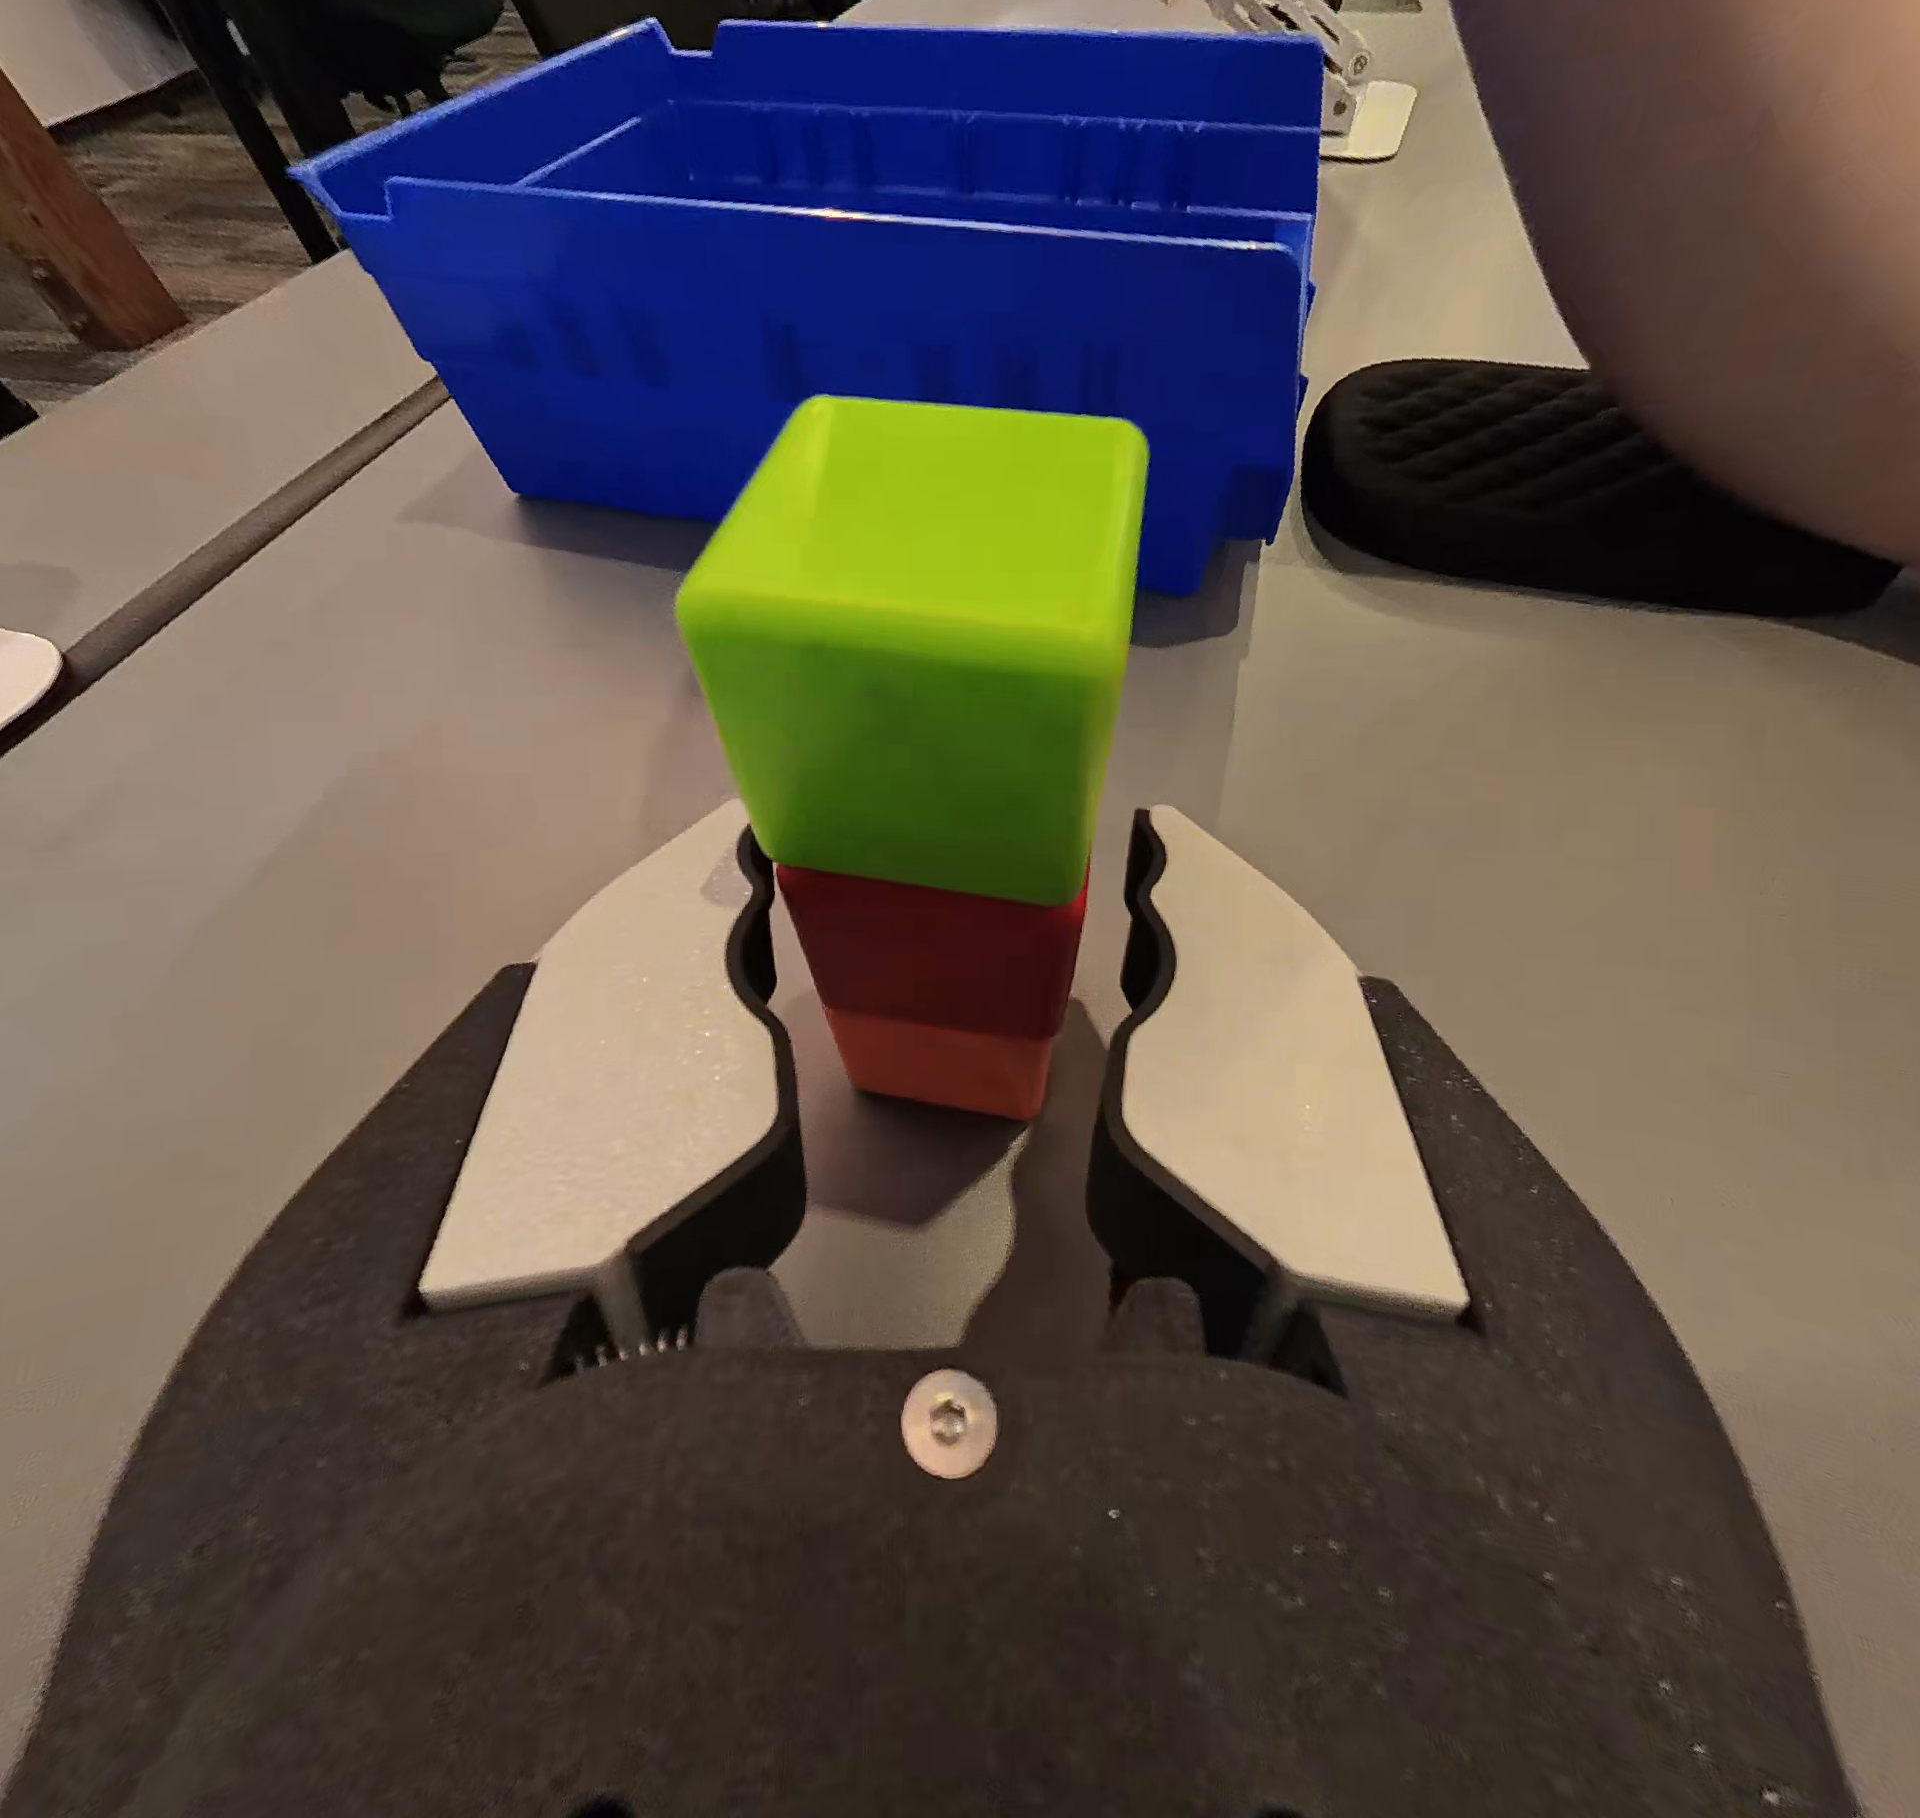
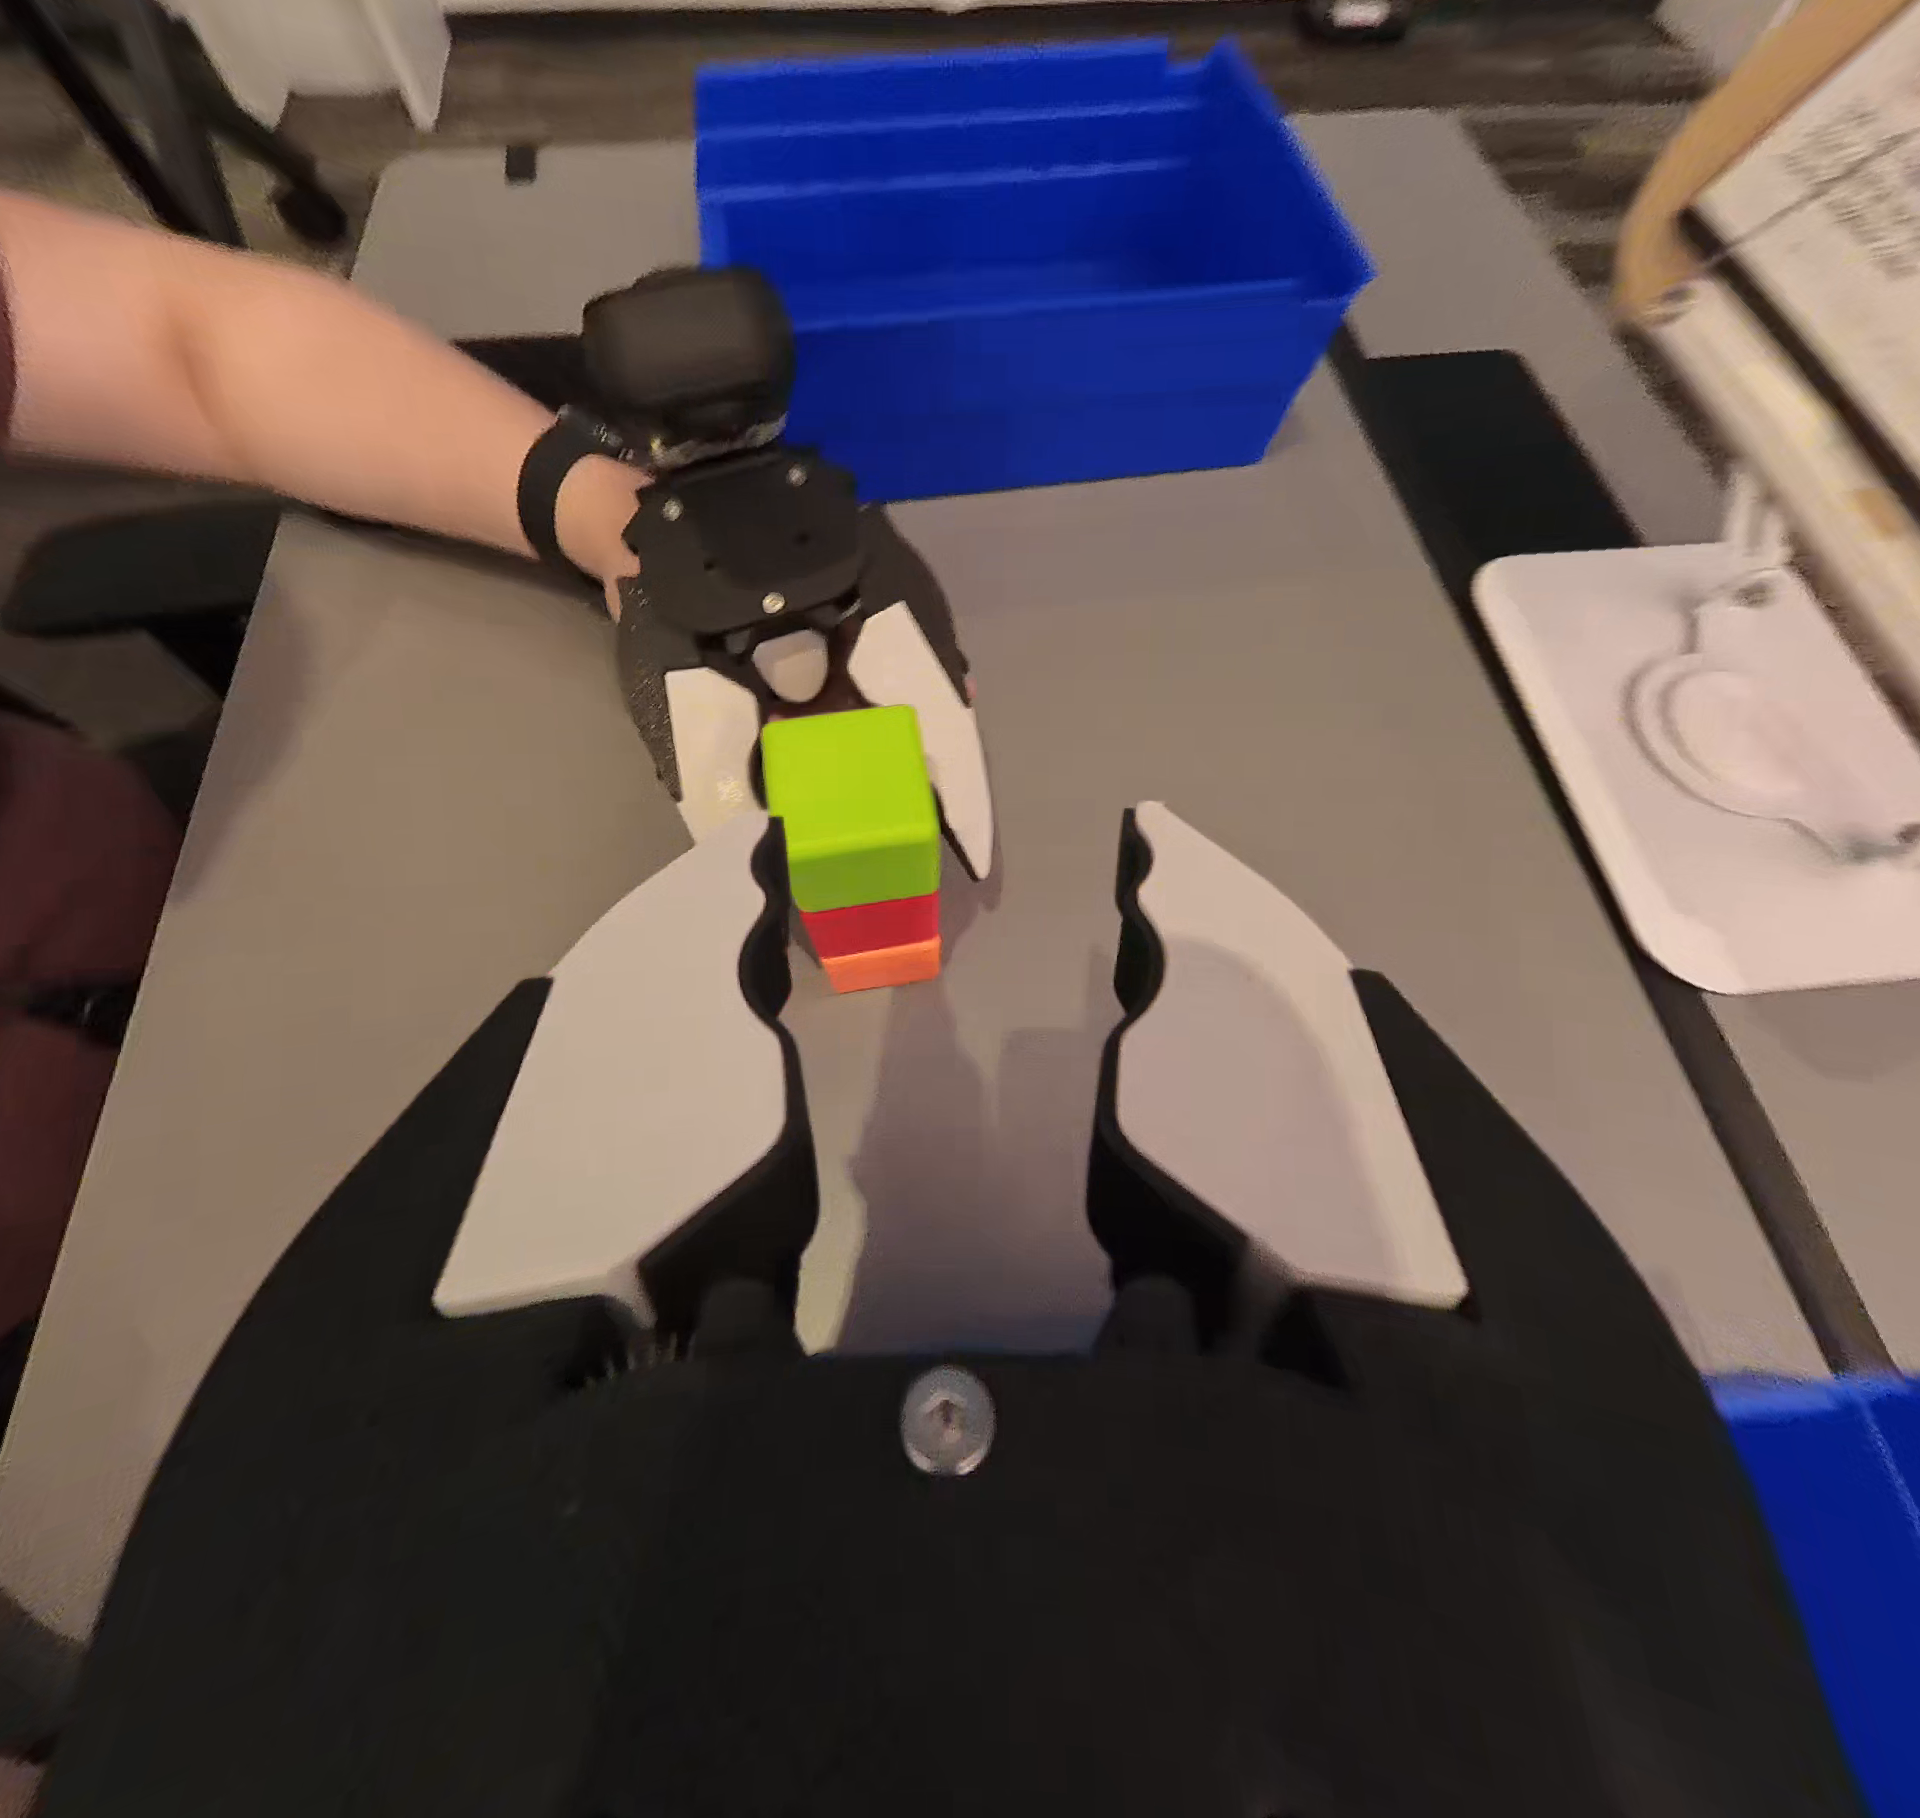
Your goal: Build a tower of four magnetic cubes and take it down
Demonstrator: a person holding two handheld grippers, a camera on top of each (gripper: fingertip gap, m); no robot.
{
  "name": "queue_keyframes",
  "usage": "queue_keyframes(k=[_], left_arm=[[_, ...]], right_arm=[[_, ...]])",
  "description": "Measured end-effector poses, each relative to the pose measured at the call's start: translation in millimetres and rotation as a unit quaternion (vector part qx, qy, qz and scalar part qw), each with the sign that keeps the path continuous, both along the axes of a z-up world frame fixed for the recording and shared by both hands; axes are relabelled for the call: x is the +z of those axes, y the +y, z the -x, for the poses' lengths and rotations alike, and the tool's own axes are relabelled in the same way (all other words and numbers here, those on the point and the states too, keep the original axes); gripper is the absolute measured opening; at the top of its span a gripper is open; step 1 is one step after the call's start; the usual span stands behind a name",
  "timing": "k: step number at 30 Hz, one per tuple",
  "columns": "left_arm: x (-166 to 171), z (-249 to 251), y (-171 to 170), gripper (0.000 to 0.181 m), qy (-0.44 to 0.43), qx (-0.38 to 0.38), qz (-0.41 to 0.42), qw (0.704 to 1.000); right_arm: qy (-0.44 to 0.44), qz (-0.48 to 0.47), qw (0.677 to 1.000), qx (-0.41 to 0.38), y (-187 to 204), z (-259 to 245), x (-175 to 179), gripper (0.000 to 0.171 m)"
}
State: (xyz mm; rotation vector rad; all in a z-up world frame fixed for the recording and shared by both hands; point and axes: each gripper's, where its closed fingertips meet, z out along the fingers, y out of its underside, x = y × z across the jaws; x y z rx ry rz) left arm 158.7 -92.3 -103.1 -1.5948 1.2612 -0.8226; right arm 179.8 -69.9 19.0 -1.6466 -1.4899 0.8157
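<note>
Three-cube tower [image 1: 914,771] upright at 12 o'clock between spread left gripper [image 1: 940,895] jaws, untouched; right gripper [image 2: 940,895] farther, likewise spread, empty.

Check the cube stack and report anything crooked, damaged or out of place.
Nothing damaged or spilled. The green cube sits slightly offset on the red cube, overhanging one side, with the orange cube below. Only three cubes show. The left gripper is open around the stack.

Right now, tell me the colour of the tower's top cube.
Lime green; the top cube shows best in the left wrist view.
</note>
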Motion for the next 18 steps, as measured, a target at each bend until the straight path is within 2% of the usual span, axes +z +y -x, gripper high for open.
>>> queue_keyframes(k=[3, 7, 10, 16, 18], left_arm=[[0, 1, 1, 0.052, -0.001, 0.0, 0.005, 1.0], [0, 1, 1, 0.051, -0.001, -0.005, 0.011, 1.0], [0, 1, 1, 0.051, 0.0, -0.007, 0.011, 1.0], [0, 1, 1, 0.051, 0.0, -0.008, 0.013, 1.0], [0, 1, 1, 0.051, 0.0, -0.008, 0.013, 1.0]], right_arm=[[-0.055, -0.009, 0.998, 0.038, -11, 22, -27, 0.069], [-0.122, -0.018, 0.991, 0.05, -13, 39, -59, 0.074], [-0.144, -0.034, 0.987, 0.06, -16, 47, -70, 0.074], [-0.19, -0.07, 0.977, 0.062, -20, 49, -76, 0.051], [-0.199, -0.074, 0.976, 0.059, -22, 50, -75, 0.05]])
